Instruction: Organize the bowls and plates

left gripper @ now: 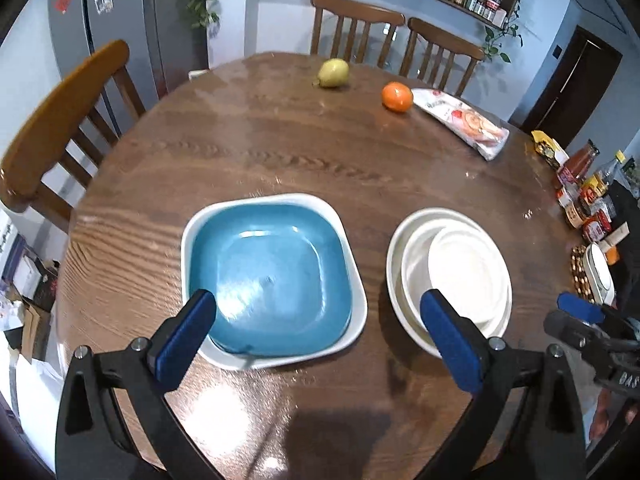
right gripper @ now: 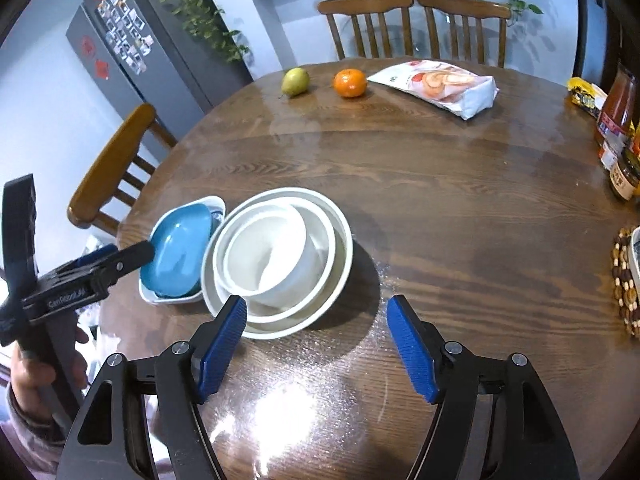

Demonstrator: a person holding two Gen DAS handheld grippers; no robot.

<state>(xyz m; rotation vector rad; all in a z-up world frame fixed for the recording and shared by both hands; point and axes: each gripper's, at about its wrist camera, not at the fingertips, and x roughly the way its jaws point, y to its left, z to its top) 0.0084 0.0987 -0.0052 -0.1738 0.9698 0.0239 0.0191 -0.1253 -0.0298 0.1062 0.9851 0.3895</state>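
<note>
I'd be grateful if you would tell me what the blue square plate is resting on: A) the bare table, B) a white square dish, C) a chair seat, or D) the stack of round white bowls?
B: the blue square plate sits inside a white square dish whose rim shows all around it, beside and apart from the stack of round white bowls.

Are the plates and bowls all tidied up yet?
Nearly! The blue plate sits in the white square dish, and the white bowls are nested together. The left gripper and right gripper are open, holding nothing. Little looks left.
</note>
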